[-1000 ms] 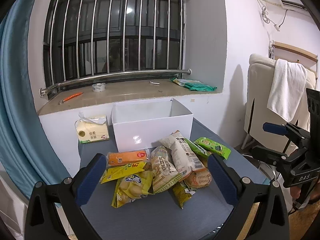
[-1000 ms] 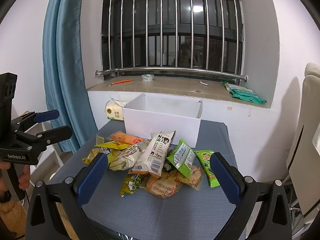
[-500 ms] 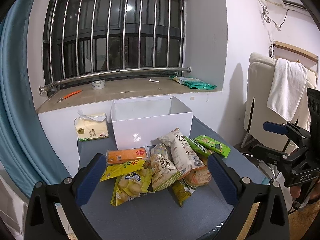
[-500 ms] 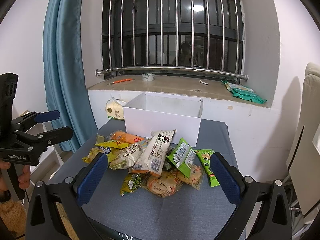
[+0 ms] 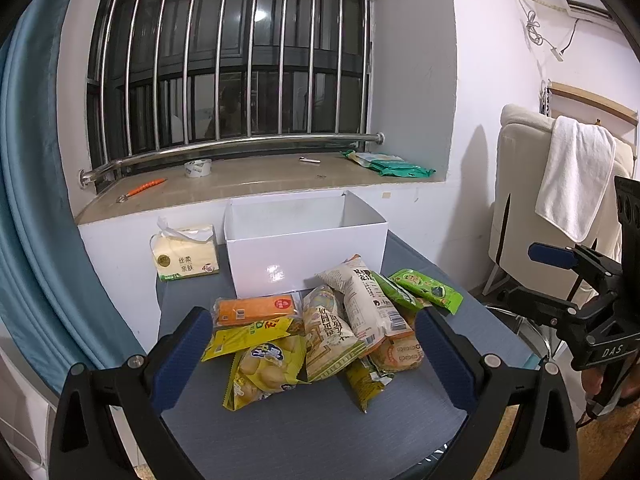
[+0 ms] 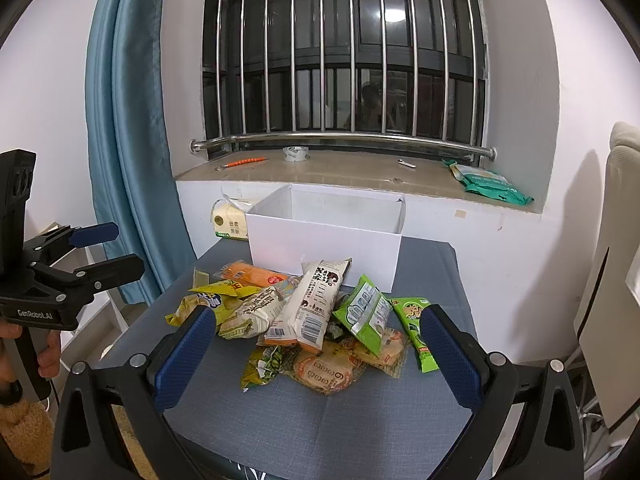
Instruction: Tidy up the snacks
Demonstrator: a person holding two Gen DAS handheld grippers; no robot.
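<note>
**Snack pile untouched, both grippers spread and empty**

Barred window and stone sill at the back, blue curtain on one side. Grey counter (image 5: pixel 304 432) carries a white box (image 5: pixel 306 240) against the wall, open-topped; what shows of its inside looks empty. Tissue pack (image 5: pixel 184 254) sits just beside the box.

Snacks (image 5: pixel 320 328) lie in one overlapping heap in front of the box: orange pack (image 5: pixel 256 308) at the back near the box wall, yellow bags on the near side, a long white pack (image 6: pixel 310 304) leaning across the top, green packs (image 6: pixel 362 314) on the far-right edge, round cracker bags (image 6: pixel 324 372) underneath.

Left gripper (image 5: pixel 314 354) is released, jaws wide, nothing between them, hovering short of the heap's near edge. Right gripper (image 6: pixel 318 358) is likewise released and empty, heap straight ahead between its fingers but not touched. Each gripper is visible off to the side in the other's view, well apart from the pile.

Risks, as I read it:
- Packs overlap, so closing on one likely drags or flips a neighbour; the white pack on top may slide off.
- Foil bags are slick and puffy, so a pinch on the bulge can slip; seams look safer.
- Crackers at the bottom may crush under a hard squeeze.
- Both grippers aiming at the same heap could collide.
- Green pack near the counter edge may get knocked to the floor.
</note>
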